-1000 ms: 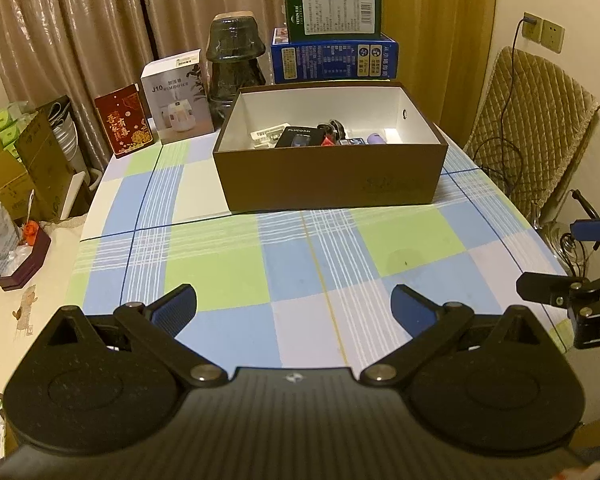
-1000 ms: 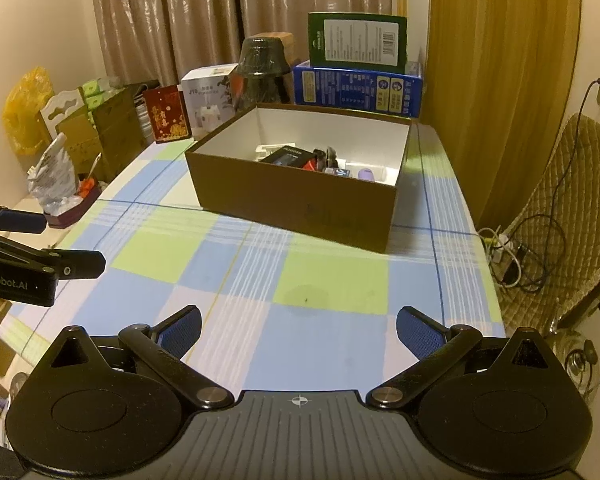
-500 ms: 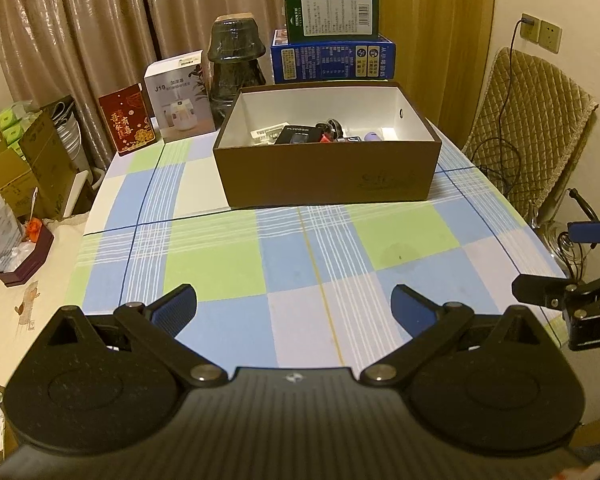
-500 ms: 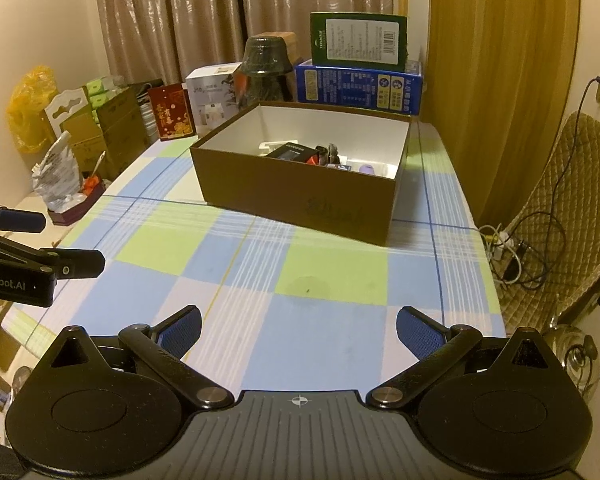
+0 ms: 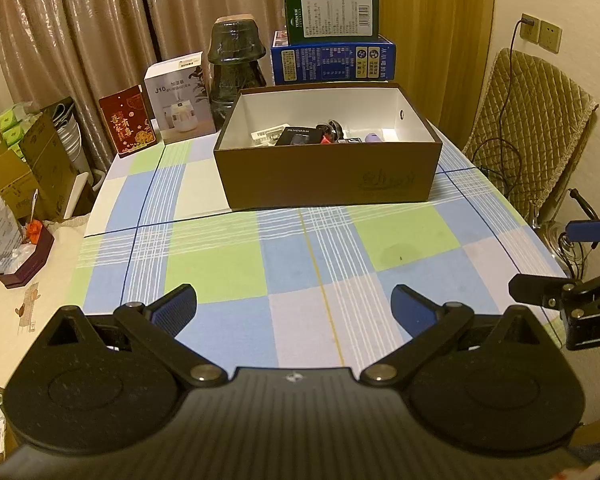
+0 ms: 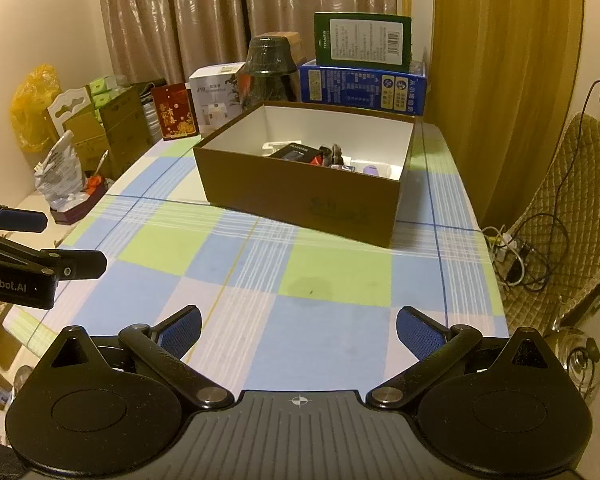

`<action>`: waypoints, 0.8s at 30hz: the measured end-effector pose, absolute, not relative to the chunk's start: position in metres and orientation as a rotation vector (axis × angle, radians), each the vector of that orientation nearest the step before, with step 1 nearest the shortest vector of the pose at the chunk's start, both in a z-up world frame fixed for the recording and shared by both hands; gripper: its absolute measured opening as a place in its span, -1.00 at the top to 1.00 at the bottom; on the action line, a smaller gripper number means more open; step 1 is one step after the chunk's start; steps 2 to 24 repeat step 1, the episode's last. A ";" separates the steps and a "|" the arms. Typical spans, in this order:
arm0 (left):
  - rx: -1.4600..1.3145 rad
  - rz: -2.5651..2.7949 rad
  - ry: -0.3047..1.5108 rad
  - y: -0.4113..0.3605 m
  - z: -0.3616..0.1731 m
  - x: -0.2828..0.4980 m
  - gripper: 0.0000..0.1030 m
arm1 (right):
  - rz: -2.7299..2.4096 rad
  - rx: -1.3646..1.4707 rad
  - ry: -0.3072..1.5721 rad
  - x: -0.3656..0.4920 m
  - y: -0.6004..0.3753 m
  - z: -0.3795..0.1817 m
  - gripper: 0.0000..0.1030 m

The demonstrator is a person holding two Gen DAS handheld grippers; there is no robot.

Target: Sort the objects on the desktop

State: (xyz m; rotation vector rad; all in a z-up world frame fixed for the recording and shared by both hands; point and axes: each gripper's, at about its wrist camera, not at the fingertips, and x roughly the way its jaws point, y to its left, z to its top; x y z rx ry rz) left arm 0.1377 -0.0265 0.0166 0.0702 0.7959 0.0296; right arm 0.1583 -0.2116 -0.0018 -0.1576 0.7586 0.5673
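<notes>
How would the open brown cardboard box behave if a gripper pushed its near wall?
The open brown cardboard box would probably slide rather than tip: it is low and wide, flat on the checked tablecloth. It likely moves easily, holding only a few small items. The cloth might bunch ahead of it.

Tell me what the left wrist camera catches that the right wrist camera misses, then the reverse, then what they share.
Only the left wrist view shows the right gripper at its right edge and two wall sockets. Only the right wrist view shows the left gripper at its left edge and a yellow bag by the wall. Both show the open brown box of small items on the checked tablecloth, the stacked blue box and green box behind it, and each camera's own fingers spread wide, holding nothing.
</notes>
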 end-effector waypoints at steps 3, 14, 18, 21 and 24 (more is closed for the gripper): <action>0.070 0.029 0.796 -0.026 0.017 0.138 -0.98 | 0.567 -0.158 0.759 0.158 -0.212 -0.002 -0.96; 0.070 0.029 0.796 -0.026 0.017 0.138 -0.98 | 0.567 -0.158 0.759 0.158 -0.212 -0.002 -0.96; 0.070 0.029 0.796 -0.026 0.017 0.138 -0.98 | 0.567 -0.158 0.759 0.158 -0.212 -0.002 -0.96; 0.070 0.029 0.796 -0.026 0.017 0.138 -0.98 | 0.567 -0.158 0.759 0.158 -0.212 -0.002 -0.96; 0.070 0.029 0.796 -0.026 0.017 0.138 -0.98 | 0.567 -0.158 0.759 0.158 -0.212 -0.002 -0.96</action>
